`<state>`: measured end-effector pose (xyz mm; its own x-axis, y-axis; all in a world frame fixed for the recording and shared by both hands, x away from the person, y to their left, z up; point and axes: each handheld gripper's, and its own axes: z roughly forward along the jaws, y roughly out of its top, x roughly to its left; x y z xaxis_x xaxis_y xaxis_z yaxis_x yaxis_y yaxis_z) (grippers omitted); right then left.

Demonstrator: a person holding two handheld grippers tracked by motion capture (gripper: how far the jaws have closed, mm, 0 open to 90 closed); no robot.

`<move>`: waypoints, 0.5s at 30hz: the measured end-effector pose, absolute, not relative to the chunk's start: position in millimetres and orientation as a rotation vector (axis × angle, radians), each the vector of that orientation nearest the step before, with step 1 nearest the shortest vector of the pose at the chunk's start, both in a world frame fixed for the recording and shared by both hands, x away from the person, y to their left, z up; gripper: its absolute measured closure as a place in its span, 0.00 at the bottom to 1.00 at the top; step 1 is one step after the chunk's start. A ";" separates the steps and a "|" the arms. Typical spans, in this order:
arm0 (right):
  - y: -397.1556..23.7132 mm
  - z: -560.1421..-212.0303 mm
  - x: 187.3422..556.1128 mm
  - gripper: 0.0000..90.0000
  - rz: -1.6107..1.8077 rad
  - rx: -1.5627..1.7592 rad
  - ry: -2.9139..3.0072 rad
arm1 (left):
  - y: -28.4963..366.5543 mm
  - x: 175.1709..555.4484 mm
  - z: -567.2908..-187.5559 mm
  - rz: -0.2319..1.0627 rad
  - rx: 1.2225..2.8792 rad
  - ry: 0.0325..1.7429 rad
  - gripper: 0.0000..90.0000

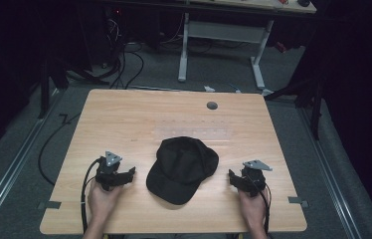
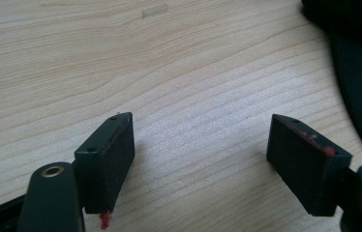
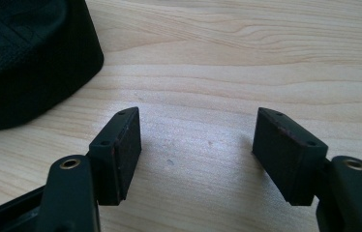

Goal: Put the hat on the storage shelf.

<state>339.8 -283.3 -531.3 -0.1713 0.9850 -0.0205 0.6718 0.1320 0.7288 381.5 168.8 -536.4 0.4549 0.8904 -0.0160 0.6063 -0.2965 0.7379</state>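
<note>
Black cap (image 1: pixel 183 169) lay flat near the middle of the worktop (image 1: pixel 124 114), toward its near edge, brim pointing at that edge. Left gripper (image 1: pixel 130 173) and right gripper (image 1: pixel 232 176) rested either side of it, each apart from the fabric, jaws spread wide and holding nothing, probably staged to approach from both flanks. Bare wood ran broadly toward the far edge.

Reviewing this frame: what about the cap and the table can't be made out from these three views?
- Black cap: any logo or stitching, high view, too dark and small.
- Cap: left gripper view, cut off by the right edge.
- Cap: right gripper view, cut off by the left edge.
- Table: faint clear strip, high view, too faint to identify.
</note>
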 end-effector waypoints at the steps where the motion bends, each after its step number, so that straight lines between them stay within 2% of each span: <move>1: -283.1 -531.2 339.7 0.38 0.806 1.592 1.905 | 168.8 381.5 -536.5 0.530 2.019 1.246 0.29; 15: -283.3 -531.2 339.8 0.38 0.810 1.589 1.911 | 168.8 381.5 -536.4 0.530 2.020 1.246 0.29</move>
<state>339.8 -283.3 -531.2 -0.1750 0.9844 -0.0169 0.6723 0.1320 0.7284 381.5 168.8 -536.4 0.4548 0.8904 -0.0160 0.6064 -0.2965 0.7378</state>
